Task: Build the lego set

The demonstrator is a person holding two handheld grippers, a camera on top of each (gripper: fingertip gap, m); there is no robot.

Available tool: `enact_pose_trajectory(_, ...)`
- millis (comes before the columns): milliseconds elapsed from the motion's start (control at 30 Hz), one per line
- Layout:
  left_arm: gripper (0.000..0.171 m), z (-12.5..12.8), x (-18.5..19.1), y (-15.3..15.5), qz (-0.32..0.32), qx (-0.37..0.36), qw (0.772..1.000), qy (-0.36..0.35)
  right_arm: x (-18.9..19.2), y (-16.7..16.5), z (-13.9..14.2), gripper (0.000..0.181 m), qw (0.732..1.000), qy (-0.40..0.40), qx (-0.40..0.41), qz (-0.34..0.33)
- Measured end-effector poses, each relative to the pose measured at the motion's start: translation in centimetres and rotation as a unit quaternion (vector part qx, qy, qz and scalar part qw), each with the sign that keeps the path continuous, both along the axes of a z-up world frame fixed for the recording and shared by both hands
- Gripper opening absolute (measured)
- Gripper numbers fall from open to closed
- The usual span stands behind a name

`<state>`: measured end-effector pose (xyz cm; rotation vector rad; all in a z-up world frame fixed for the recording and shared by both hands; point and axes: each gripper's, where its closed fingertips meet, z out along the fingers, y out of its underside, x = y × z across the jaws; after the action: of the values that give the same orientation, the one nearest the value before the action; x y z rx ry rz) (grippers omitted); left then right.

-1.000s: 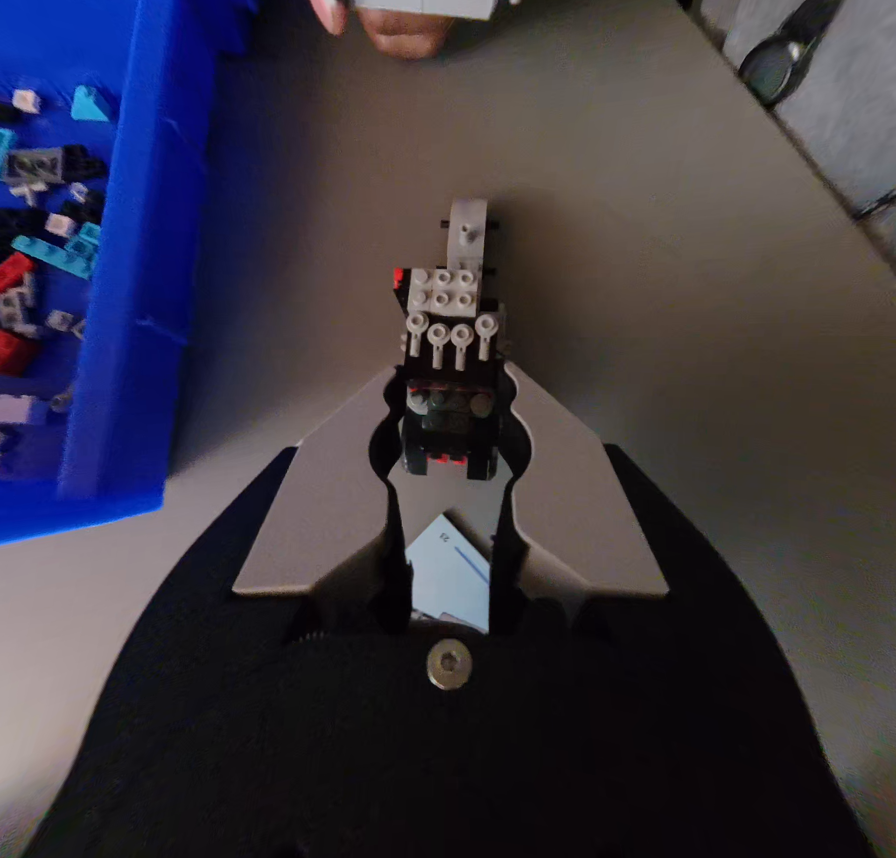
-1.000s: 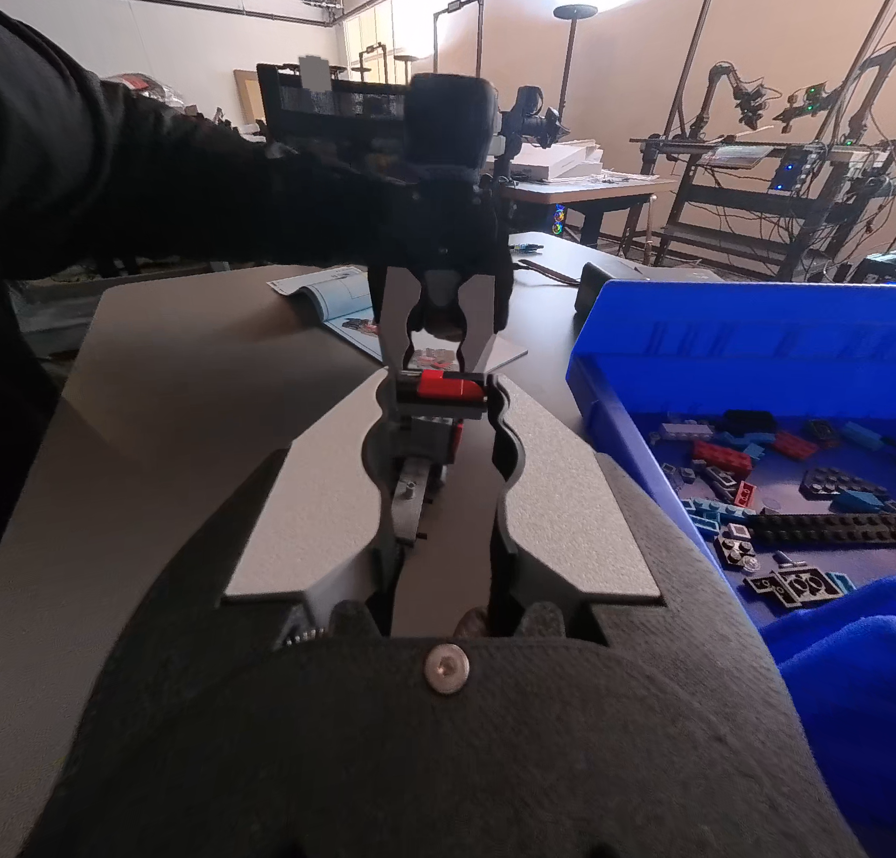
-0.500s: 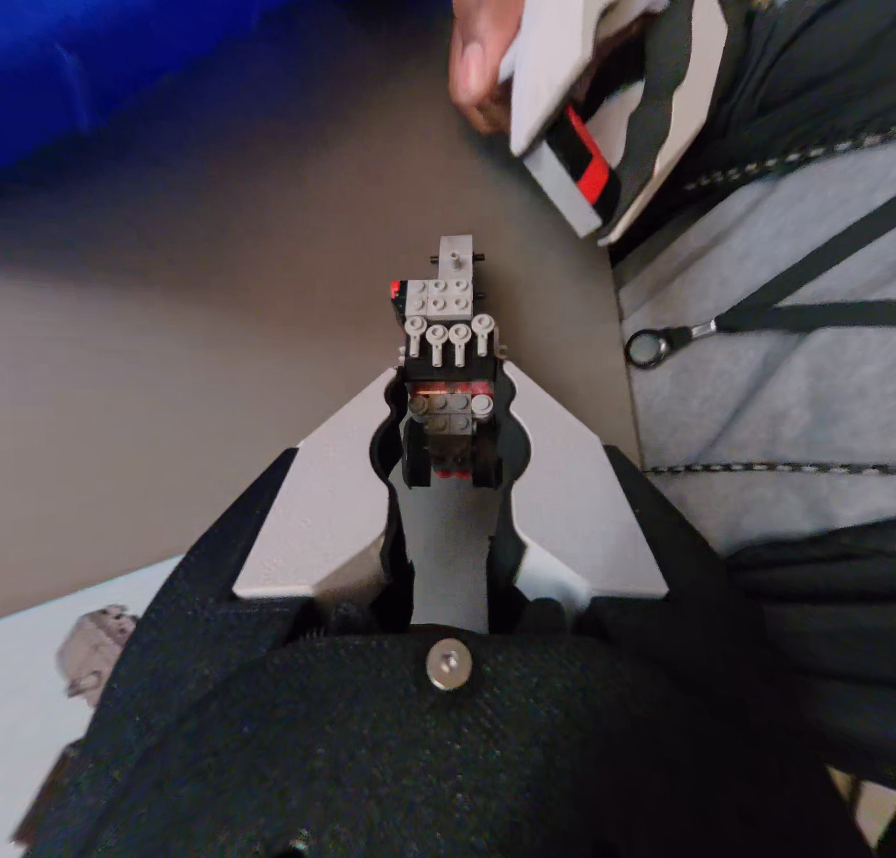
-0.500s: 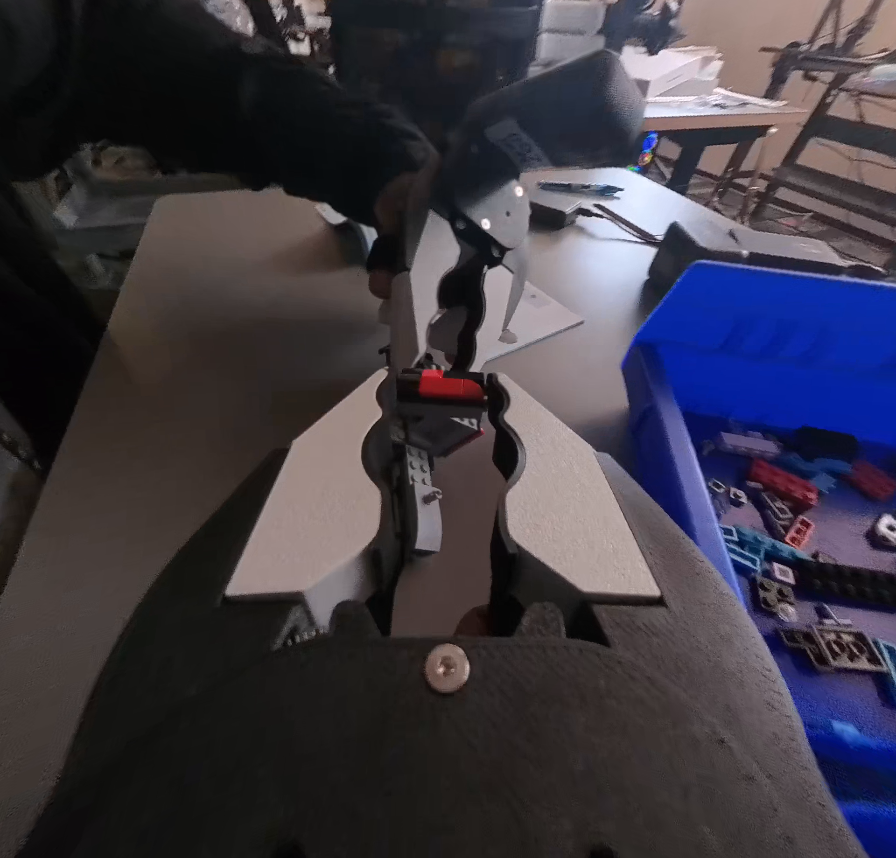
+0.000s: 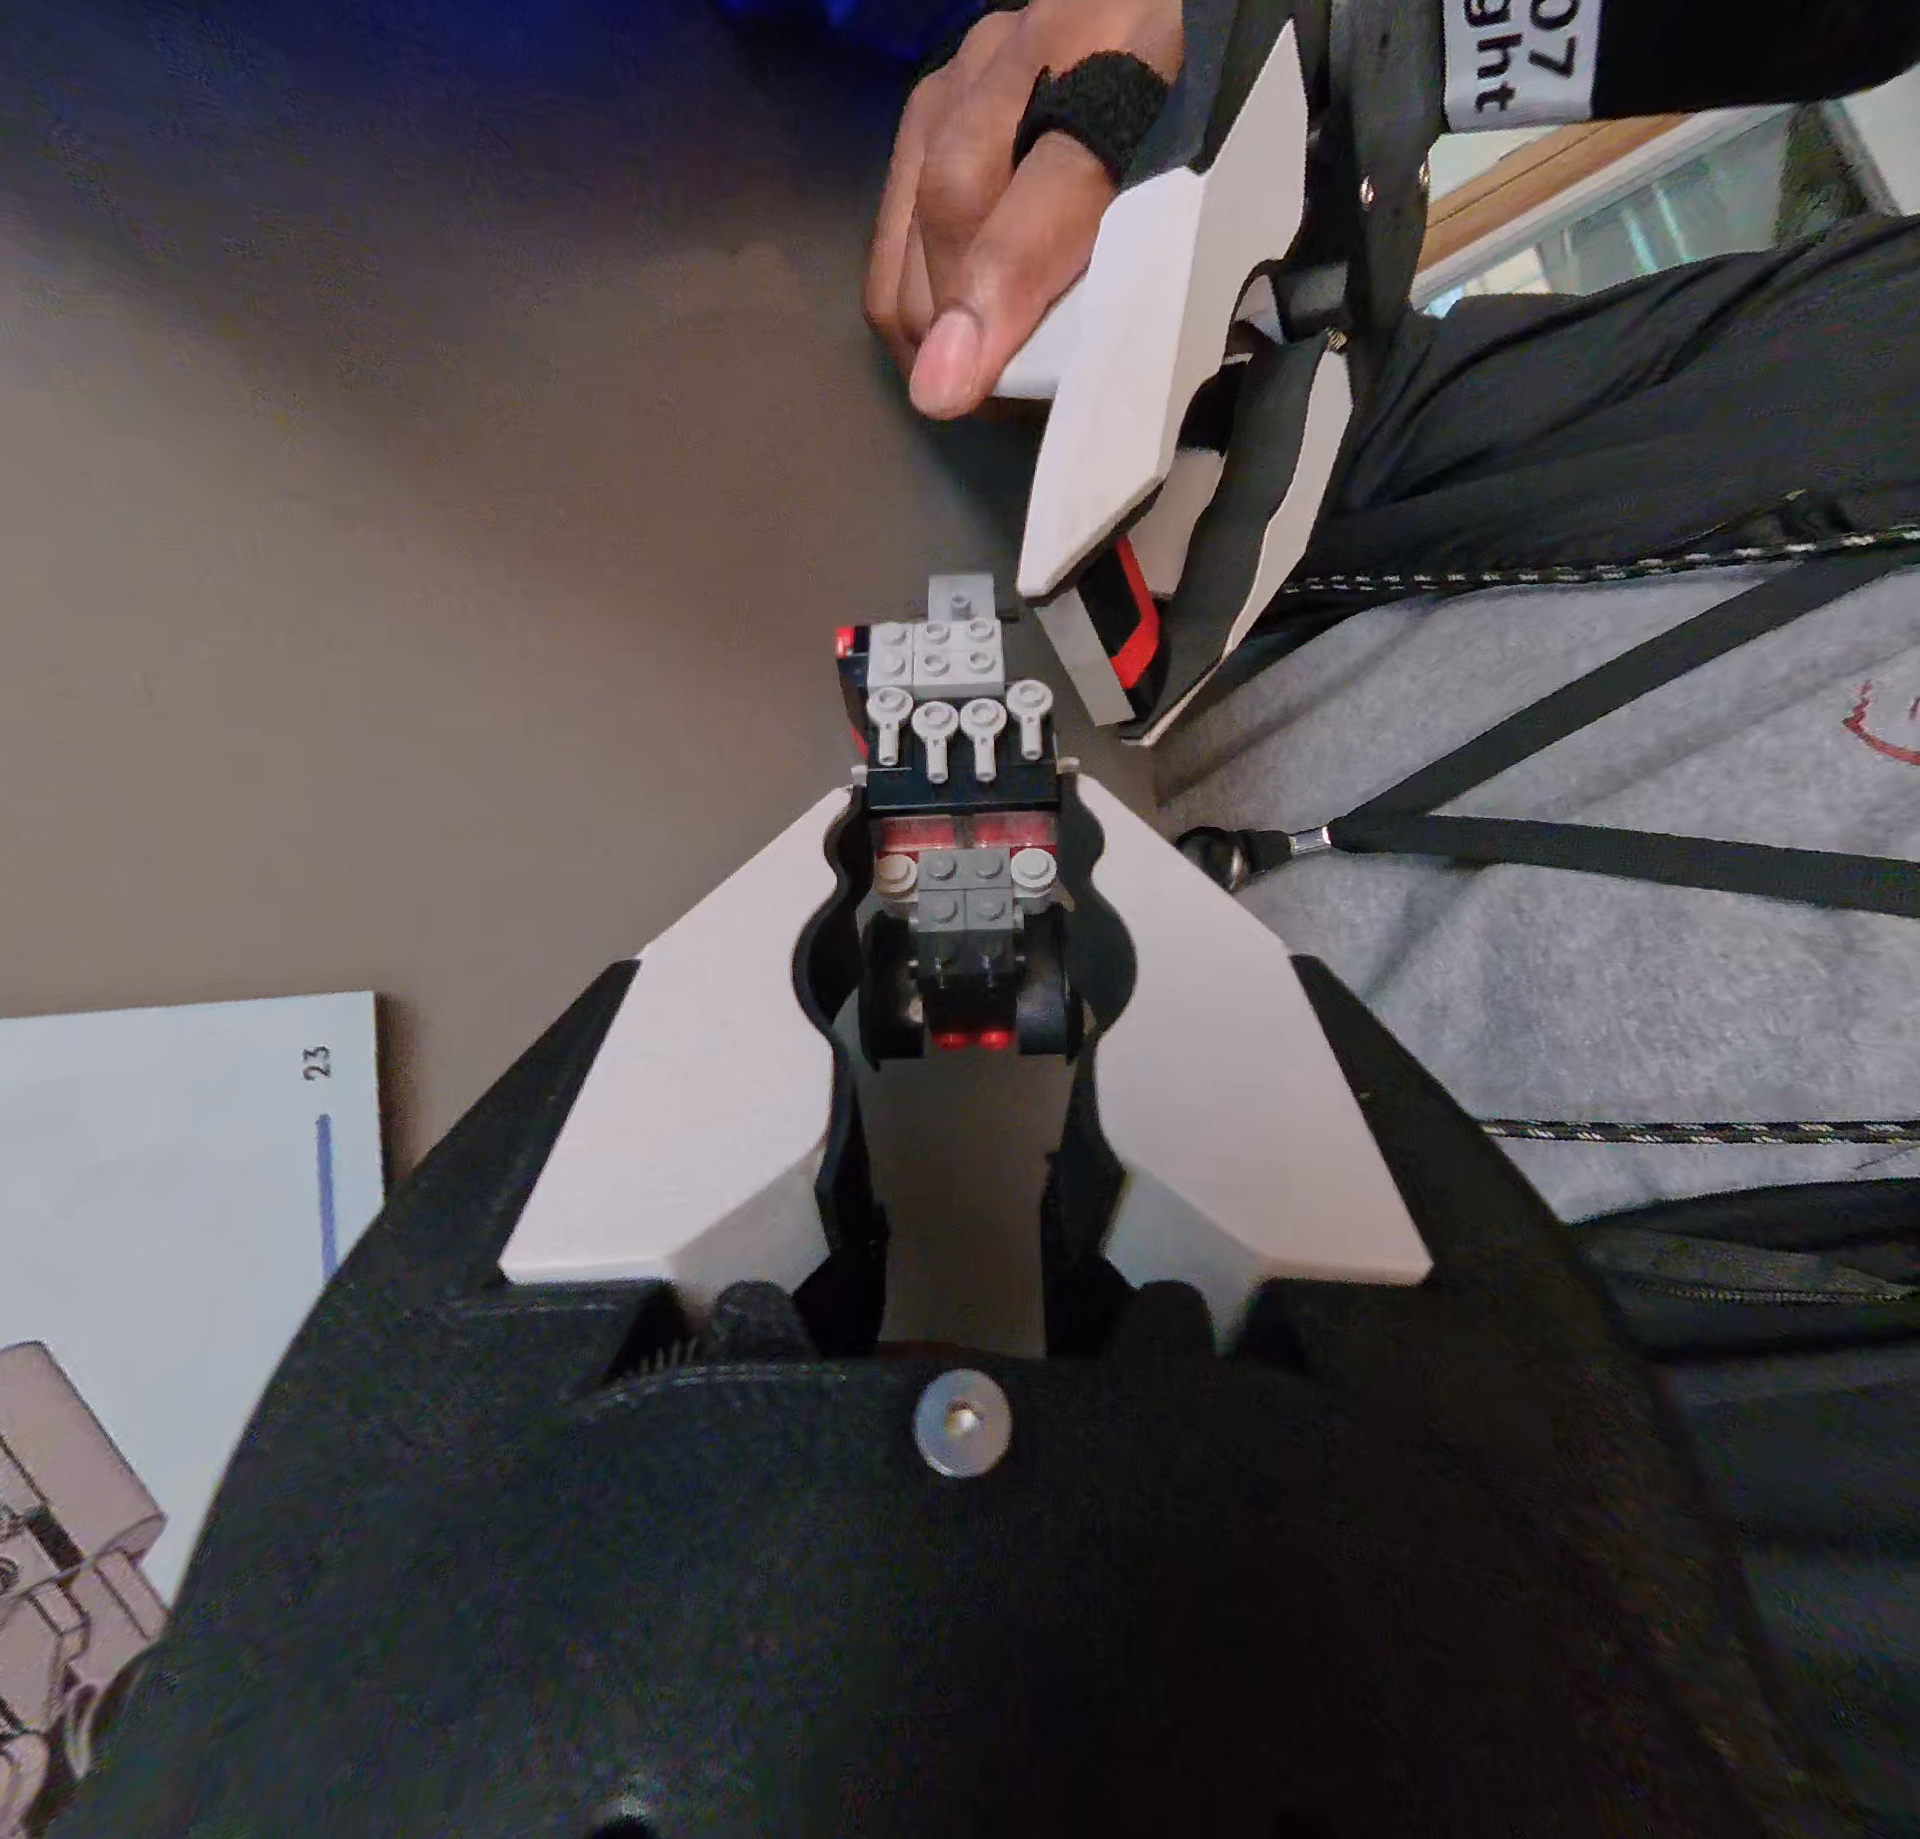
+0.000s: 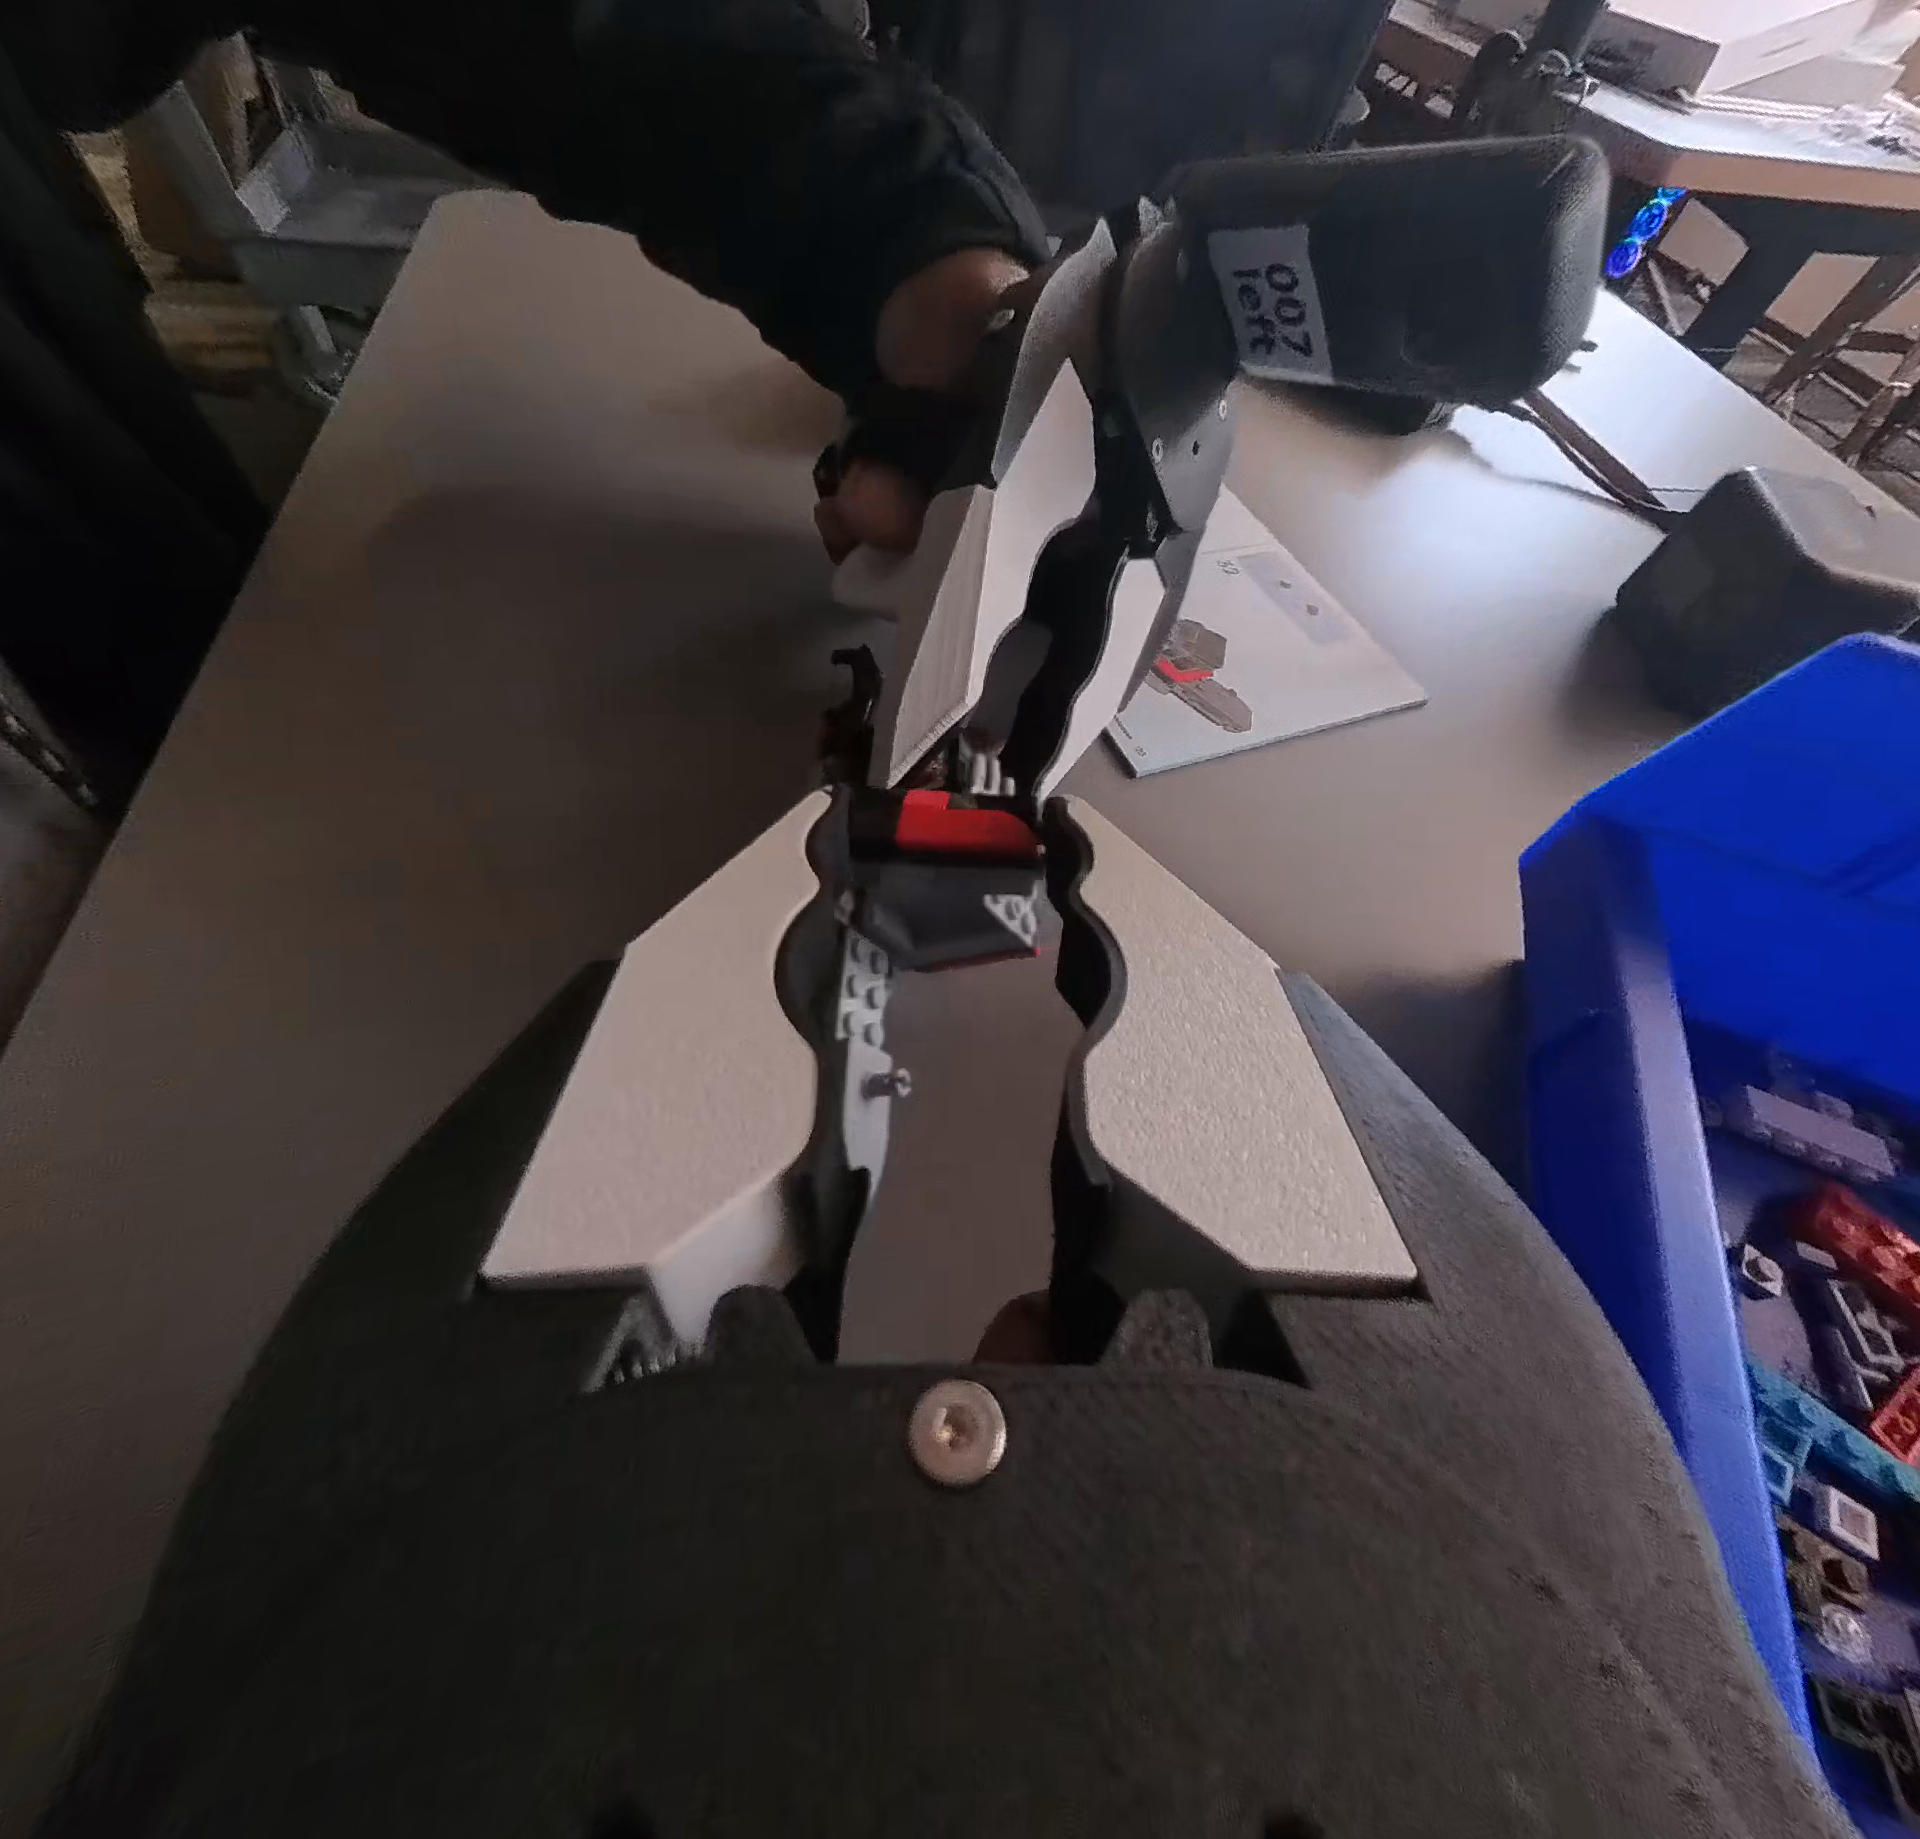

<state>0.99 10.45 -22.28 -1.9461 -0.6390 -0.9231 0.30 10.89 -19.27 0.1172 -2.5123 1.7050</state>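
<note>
Left claw [image 5: 961, 833] clamped on lego model [image 5: 940, 709], right claw [image 6: 945, 833] pinching red-black piece [image 6: 951, 823] alongside.

Blue bin [image 6: 1621, 1010] cut off by edge; bricks [image 6: 1860, 1270] inside blurred, perhaps mixed.

the lego assembly [image 5: 951, 750] is held between the fingertips of the left gripper [image 5: 961, 823], above the table [image 5: 416, 542]. just to its right and slightly farther, a lego part [image 5: 1117, 636] is held by the right gripper [image 5: 1127, 667], near the assembly but apart from it. the instruction booklet [image 5: 177, 1218] is laid on the table at the near left in the left wrist view. in the right wrist view, the bin [image 6: 1662, 958] is placed at the right, with loose bricks [image 6: 1860, 1322] lying in it, and the booklet is seen beyond it, to the far right of the two grippers.
</note>
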Motion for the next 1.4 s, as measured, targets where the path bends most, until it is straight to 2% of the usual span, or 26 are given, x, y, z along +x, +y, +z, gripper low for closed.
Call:
enact_pose_trajectory(167, 0.036, -0.1, 0.2, -0.1, 0.009, 0.007, 1.0, -0.016, 0.4, -0.7, -0.4, 0.038, 1.0, -0.014, 0.006, 0.015)
enact_pose_trajectory(333, 0.036, -0.4, 0.5, -0.5, -0.005, -0.004, 1.0, 0.007, 0.4, -0.9, -0.7, 0.038, 1.0, -0.012, 0.009, 0.013)
enact_pose_trajectory(567, 0.036, -0.8, 1.7, -0.9, -0.055, -0.023, 0.992, 0.114, 1.0, -0.7, -0.6, 0.038, 1.0, 0.001, 0.0, 0.011)
enact_pose_trajectory(800, 0.037, -1.0, 2.7, -0.9, -0.088, -0.035, 0.966, 0.239, 2.2, -0.3, -0.3, 0.038, 1.0, 0.016, -0.015, 0.012)
enact_pose_trajectory(933, 0.043, -1.9, 3.8, -1.1, -0.127, -0.043, 0.936, 0.326, 2.6, -0.1, -0.1, 0.038, 1.0, 0.019, -0.023, 0.009)
enact_pose_trajectory(1233, 0.045, -3.4, 3.2, -1.0, -0.121, -0.073, 0.879, 0.455, 3.6, -0.1, -0.3, 0.038, 0.999, 0.044, -0.021, 0.015)
enact_pose_trajectory(1300, 0.042, -3.6, 3.3, -0.9, -0.125, -0.076, 0.875, 0.461, 3.8, -0.2, -0.4, 0.038, 0.998, 0.051, -0.019, 0.017)
enact_pose_trajectory(1400, 0.039, -3.4, 3.5, -0.8, -0.117, -0.073, 0.895, 0.424, 3.9, -0.2, -0.2, 0.038, 0.998, 0.056, -0.024, 0.019)
